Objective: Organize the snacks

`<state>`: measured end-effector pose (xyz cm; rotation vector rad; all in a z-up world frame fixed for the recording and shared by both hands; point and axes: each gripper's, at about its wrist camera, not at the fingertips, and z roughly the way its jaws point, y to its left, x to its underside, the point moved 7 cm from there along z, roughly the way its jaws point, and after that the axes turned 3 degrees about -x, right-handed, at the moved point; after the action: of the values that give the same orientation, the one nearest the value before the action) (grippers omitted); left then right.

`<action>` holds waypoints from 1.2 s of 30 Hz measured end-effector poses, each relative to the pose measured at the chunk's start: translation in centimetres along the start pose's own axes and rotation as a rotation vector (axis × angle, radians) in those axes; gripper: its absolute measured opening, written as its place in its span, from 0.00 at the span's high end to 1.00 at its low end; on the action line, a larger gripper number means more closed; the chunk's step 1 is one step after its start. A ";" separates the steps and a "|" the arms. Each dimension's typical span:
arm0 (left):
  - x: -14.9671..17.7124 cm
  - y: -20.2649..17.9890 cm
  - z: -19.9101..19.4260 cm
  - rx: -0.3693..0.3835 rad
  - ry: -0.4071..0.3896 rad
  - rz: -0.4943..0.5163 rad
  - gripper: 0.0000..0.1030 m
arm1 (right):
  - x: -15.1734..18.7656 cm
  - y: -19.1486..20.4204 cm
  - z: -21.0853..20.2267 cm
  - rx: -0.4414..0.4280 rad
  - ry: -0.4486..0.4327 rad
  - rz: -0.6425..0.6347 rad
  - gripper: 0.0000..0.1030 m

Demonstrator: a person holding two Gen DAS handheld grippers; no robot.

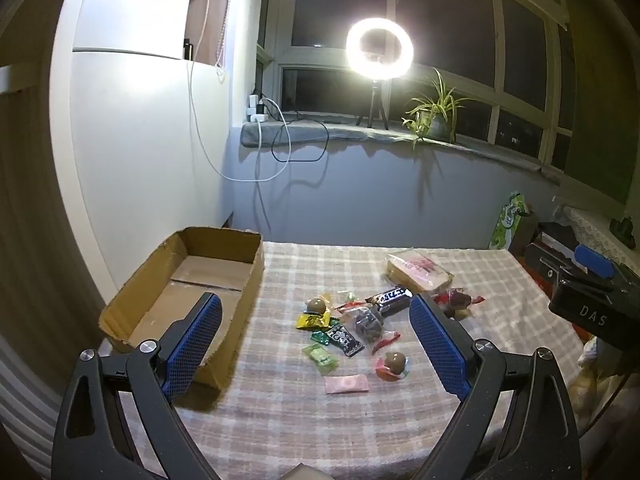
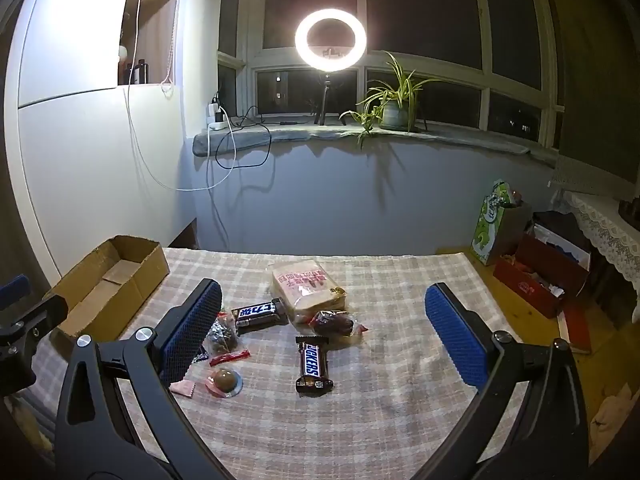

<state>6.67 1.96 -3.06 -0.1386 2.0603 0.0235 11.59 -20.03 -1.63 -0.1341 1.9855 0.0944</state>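
Note:
Several snacks lie on a checked tablecloth [image 1: 288, 412]. In the left wrist view I see a Snickers bar [image 1: 390, 297], a bagged bread slice [image 1: 418, 270], a green candy [image 1: 320, 355], a pink sachet [image 1: 346, 384] and a round chocolate [image 1: 394, 362]. An empty cardboard box [image 1: 188, 280] stands at the left. My left gripper [image 1: 316, 340] is open above the pile. My right gripper [image 2: 323, 328] is open above a second Snickers bar [image 2: 313, 365], near the bread [image 2: 306, 286] and the box [image 2: 106, 280].
A ring light [image 2: 330, 38] and a potted plant [image 2: 394, 110] stand on the windowsill. A green paper bag [image 2: 494, 222] and a red box [image 2: 536, 276] sit on the floor at the right. The right gripper's body [image 1: 592, 304] shows at the left view's right edge.

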 end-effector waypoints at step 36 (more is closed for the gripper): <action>0.1 0.0 0.0 0.004 0.004 0.003 0.09 | -0.1 1.1 0.8 -0.023 0.010 -0.018 0.00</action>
<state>6.66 1.94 -3.17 -0.1328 2.0646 0.0209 12.23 -18.84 -1.86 -0.1681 1.9929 0.1055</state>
